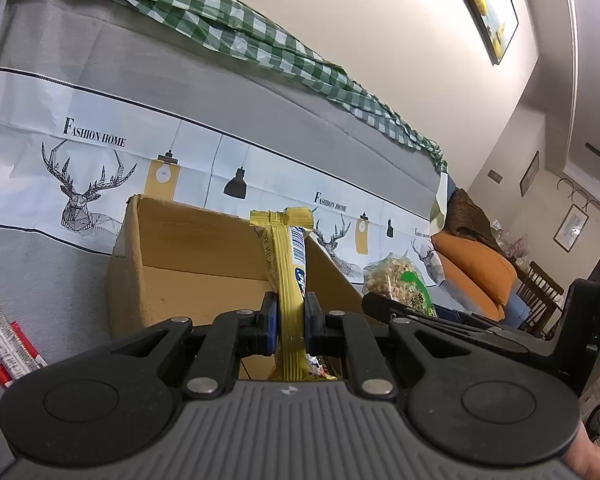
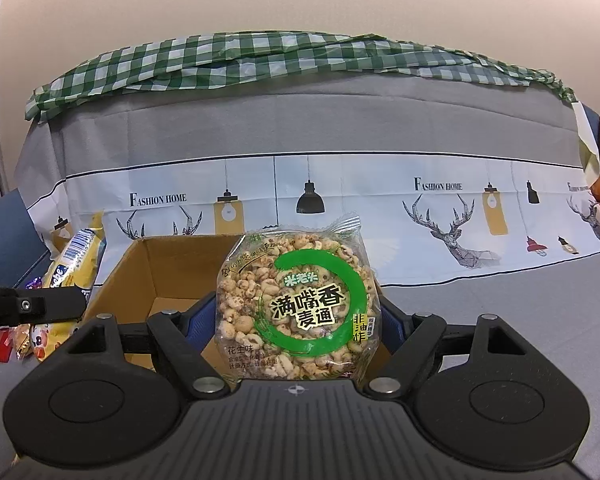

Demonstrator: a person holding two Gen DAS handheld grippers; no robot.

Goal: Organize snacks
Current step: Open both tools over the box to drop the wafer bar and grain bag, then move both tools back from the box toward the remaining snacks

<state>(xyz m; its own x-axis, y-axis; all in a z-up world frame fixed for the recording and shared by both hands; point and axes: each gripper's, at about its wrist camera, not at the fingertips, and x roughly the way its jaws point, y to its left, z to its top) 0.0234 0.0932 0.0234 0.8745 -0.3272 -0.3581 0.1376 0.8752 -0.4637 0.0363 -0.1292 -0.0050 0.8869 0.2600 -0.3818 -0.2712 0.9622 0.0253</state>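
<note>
My left gripper [image 1: 291, 322] is shut on a yellow snack packet [image 1: 290, 276], held upright in front of an open cardboard box [image 1: 188, 264]. My right gripper [image 2: 296, 320] is shut on a clear packet of puffed grain cake with a green ring label [image 2: 300, 304], held upright just in front of the same box [image 2: 168, 272]. The grain packet also shows in the left wrist view [image 1: 400, 284], with the right gripper's black fingers [image 1: 420, 316] below it. The yellow packet [image 2: 74, 264] and the left gripper's fingers [image 2: 28, 306] show at the left of the right wrist view.
The box stands on a grey cloth with a deer and lamp print [image 2: 460, 216]. A green checked cloth [image 2: 260, 60] lies along the top behind. Red and white snack packets [image 1: 8, 348] lie left of the box, and more wrapped snacks [image 2: 4, 344] lie there too. Orange cushions [image 1: 472, 276] are at right.
</note>
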